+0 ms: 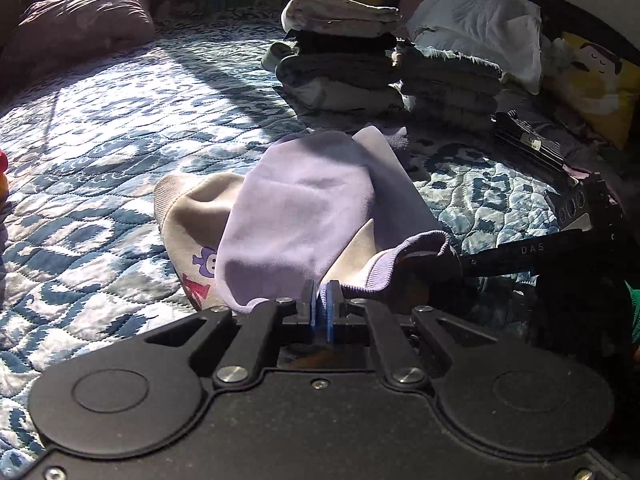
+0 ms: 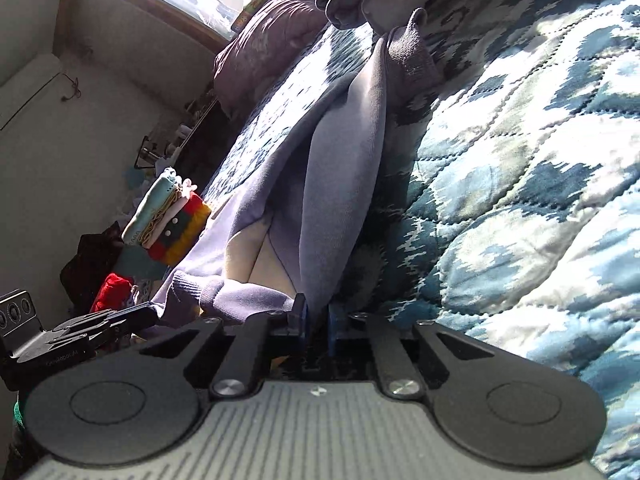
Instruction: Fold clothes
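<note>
While your left gripper (image 1: 319, 300) sits low over the quilted bedspread (image 1: 100, 120), its blue pads (image 1: 330, 308) are pressed almost together with a thin edge of the lavender sweatshirt (image 1: 304, 208) pinched between them. That garment lies bunched on the bed right ahead of you, its cream body and ribbed hem spilling out to the left and a ribbed cuff curling off to the right. Your right gripper (image 1: 520, 258) reaches in from the right edge, level with that cuff and rolled over hard: through its own camera the bed stands tilted steeply. Over there, the right gripper (image 2: 318, 322) shows its blue pads a little apart with a fold of the lavender sweatshirt (image 2: 340, 168) running down between them; whether they truly bite the cloth is hard to tell. Your left gripper (image 2: 80, 328) shows at lower left, close alongside. Behind the sweatshirt, two stacks of folded clothes (image 1: 344, 64) stand well apart from it.
</note>
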